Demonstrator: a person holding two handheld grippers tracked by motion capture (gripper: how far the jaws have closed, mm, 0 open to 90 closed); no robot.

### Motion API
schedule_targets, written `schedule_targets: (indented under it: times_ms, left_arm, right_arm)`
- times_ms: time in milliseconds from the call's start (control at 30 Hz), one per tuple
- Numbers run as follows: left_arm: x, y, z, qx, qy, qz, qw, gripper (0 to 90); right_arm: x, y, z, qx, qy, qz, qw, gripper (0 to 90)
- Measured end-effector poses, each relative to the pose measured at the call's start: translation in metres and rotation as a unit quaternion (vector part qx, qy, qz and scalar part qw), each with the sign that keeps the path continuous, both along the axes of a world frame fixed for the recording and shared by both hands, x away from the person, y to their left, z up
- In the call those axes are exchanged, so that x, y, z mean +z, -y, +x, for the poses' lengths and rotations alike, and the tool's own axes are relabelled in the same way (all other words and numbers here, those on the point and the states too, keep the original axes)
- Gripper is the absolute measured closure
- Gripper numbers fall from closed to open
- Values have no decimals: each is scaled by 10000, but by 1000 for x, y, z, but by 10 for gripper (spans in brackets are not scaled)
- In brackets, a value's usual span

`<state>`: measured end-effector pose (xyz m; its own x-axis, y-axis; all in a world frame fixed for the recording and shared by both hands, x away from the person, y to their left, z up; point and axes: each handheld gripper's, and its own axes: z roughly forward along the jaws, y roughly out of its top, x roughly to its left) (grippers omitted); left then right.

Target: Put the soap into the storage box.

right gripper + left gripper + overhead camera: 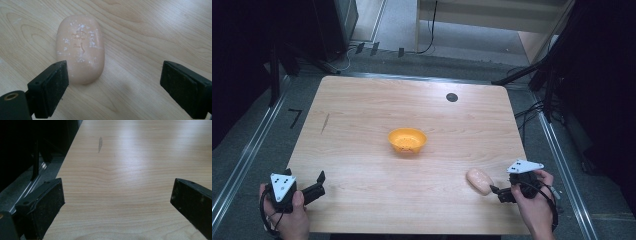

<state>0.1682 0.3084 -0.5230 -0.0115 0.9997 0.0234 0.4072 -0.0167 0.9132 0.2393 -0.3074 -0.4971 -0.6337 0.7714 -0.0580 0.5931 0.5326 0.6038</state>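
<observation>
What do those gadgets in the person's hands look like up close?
Each is a black handheld body. The left tongs and right tongs each end in two flat, blocky black jaws with small screw holes. A pale grey three-cornered plate dotted with dark marks sits on top, and a black cable trails off. The forearms are bare, without sleeves.

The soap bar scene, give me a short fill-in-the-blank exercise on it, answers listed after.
1. The soap bar lies on the wooden table just in front of the ____ tongs.
2. The colour of the bowl at the middle of the table is ____.
3. The jaws of the left tongs stand ____, with bare wood between them.
4. The bowl holds ____.

Missing words: right; orange; open; nothing
</observation>
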Motion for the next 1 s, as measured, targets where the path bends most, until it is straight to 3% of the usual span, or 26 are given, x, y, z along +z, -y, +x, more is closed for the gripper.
schedule_targets:
  times_ms: [633, 1000]
  left_arm:
    - [0, -1, 1, -18, -26, -44, 10000, 0]
    - [0, -2, 1, -26, -26, -80, 10000, 0]
  right_arm:
    - [5, -19, 16, 168, -251, -137, 9995, 89]
    - [6, -37, 25, 280, -575, -320, 9974, 89]
